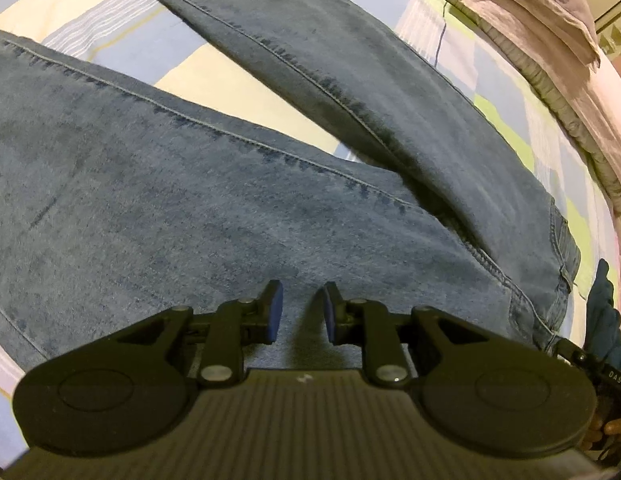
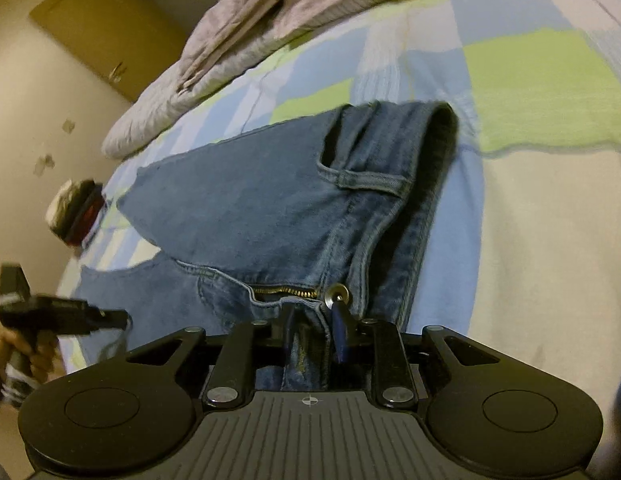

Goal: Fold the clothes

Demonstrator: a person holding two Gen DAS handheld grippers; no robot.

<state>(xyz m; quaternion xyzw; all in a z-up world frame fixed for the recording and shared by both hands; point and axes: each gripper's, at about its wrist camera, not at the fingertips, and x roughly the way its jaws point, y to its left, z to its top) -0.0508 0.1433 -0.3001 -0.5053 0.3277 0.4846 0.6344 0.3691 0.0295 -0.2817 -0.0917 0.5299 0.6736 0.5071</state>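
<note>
Checked bedsheet (image 2: 542, 76), grey-pink quilt (image 2: 230, 40) at edge, brown door (image 2: 106, 28) bkgd.

A bed (image 2: 530, 240) was covered by a patchwork sheet (image 1: 122, 12) of pale blue, cream, lime-green and striped squares. A pair of blue jeans (image 1: 158, 184) was spread directly on the sheet, its two legs laid apart so that a wedge of the sheet was shown between them. The waistband end, with zip and metal button, was seen in the right wrist view. Along the far edge of the bed, a rumpled greyish-pink quilt (image 2: 246, 36) was heaped.
</note>
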